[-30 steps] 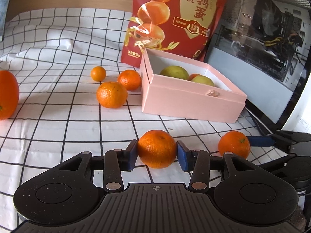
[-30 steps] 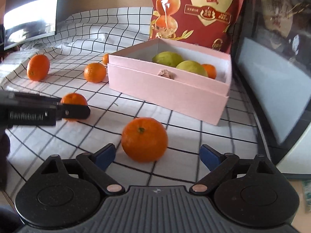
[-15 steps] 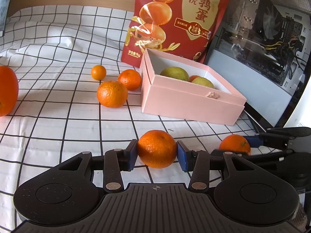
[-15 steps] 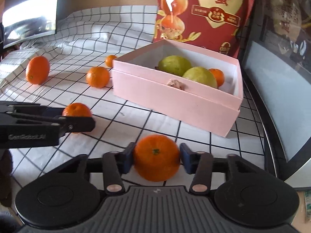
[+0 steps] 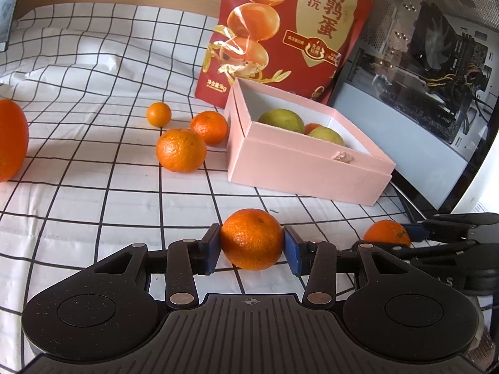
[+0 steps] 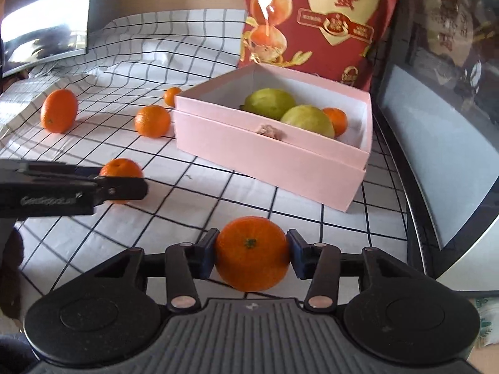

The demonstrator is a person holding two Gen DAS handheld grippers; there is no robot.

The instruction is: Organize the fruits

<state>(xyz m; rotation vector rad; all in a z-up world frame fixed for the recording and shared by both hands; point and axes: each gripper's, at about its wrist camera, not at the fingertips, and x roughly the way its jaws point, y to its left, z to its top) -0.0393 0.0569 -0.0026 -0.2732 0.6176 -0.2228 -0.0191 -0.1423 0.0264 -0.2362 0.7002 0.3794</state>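
Pink box (image 6: 274, 155) holds 3 fruits (image 6: 307, 120).

Box (image 5: 299, 168) ahead — fruits (image 5: 282, 120) inside, bag (image 5: 290, 31) behind, loose mandarins (image 5: 181, 149) left.

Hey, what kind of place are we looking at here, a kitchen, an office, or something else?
Probably a home desk or workroom rather than a kitchen: a glass-sided computer case stands beside the checked cloth, a monitor sits at the far edge, and a red snack bag leans behind the pink box.
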